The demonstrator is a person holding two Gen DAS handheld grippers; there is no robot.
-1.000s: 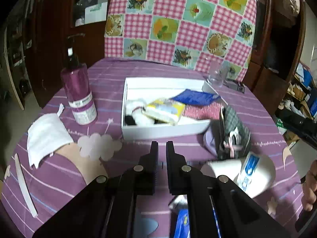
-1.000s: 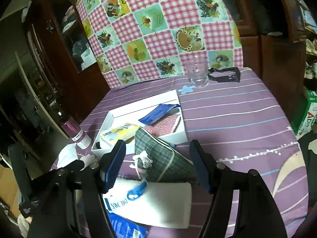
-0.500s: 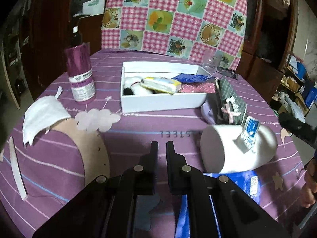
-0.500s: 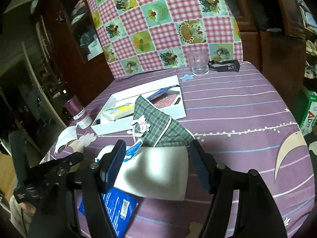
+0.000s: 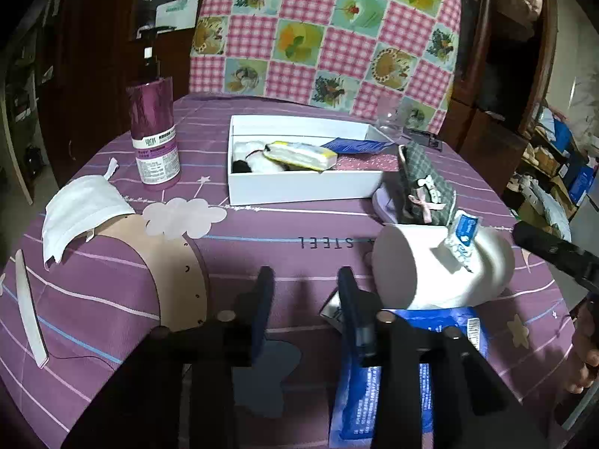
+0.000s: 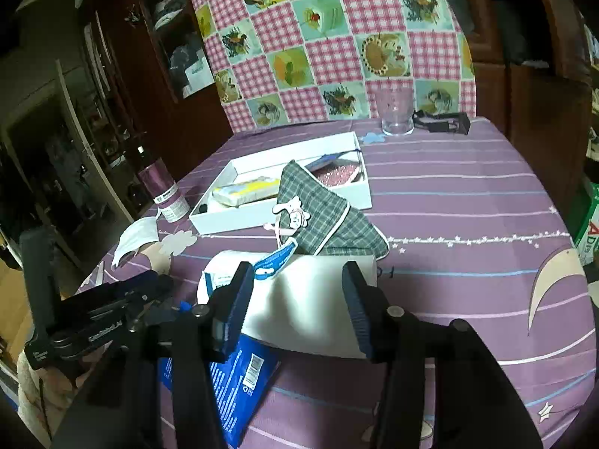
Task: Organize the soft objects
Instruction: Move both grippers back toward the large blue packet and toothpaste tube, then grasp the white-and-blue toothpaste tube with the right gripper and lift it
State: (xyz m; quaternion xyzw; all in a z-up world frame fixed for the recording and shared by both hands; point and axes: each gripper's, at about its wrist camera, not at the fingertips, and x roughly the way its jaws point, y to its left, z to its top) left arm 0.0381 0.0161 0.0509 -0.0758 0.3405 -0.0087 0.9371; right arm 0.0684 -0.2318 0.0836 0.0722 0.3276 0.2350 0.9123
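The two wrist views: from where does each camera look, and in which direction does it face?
Left wrist: sits on the left hand-held gripper, faces down the table toward the white box; own open fingers show.
Right wrist: sits on the right hand-held gripper, faces the white roll; the left gripper shows beside it.
Both share the roll, box and plaid pouch.

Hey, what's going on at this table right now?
A person is tidying soft items with a hand-held gripper in each hand. The right hand-held gripper straddles the white roll, jaws just closing. The left hand-held gripper has just been opening, with nothing between its jaws. The white box already holds several packets; the plaid pouch lies outside, against it.
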